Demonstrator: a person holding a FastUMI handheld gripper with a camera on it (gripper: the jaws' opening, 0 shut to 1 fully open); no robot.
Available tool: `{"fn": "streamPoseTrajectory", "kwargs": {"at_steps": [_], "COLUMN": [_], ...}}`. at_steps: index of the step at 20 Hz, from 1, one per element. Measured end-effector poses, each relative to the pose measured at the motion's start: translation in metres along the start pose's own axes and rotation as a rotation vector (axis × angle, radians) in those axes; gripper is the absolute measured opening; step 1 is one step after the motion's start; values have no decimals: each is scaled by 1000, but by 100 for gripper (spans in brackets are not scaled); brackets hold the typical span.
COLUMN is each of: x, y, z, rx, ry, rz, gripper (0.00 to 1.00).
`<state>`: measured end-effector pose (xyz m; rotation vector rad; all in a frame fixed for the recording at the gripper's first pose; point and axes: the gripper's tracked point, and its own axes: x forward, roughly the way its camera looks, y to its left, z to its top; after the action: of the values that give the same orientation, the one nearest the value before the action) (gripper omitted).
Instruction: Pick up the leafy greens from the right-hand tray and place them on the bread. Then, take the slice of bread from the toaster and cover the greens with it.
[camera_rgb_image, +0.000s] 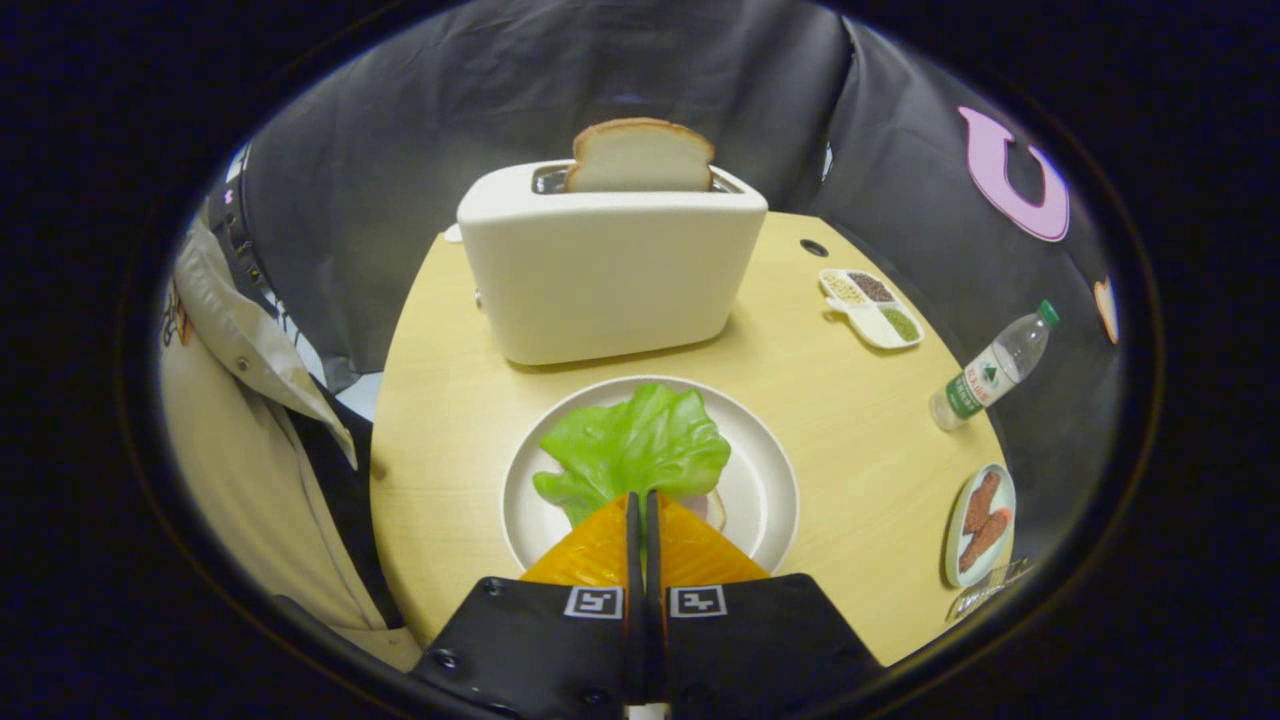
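The green leafy greens (640, 445) hang over the white plate (772, 470), reaching forward from my fingertips. My gripper (641, 496) is shut on the leaf's near edge, the orange fingers pressed together. A sliver of the bread (715, 510) on the plate peeks out under the leaf, just right of the fingers. Beyond the plate stands the cream toaster (610, 280) with a slice of bread (640, 157) sticking up out of its slot.
On the round wooden table (850, 420), a small divided dish (872, 307) of seasonings sits right of the toaster. A water bottle (990, 370) and a plate of sausages (982, 525) stand at the right edge. A person in a beige jacket (250, 440) stands at the left.
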<state>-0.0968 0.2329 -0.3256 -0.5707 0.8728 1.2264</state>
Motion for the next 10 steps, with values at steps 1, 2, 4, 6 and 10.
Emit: {"fn": "streamPoseTrajectory", "kwargs": {"at_steps": [1,2,4,6,10], "x": [2,7,12,19,23], "y": [-3,-7,-8,-14,-25], "z": [-2,-5,-8,-6,-1], "rx": [-2,-2,12,8,21], "ry": [13,25,46,39,33], "rz": [-5,-11,-2,-14,-47], "gripper": [3,5,5,6,7]}}
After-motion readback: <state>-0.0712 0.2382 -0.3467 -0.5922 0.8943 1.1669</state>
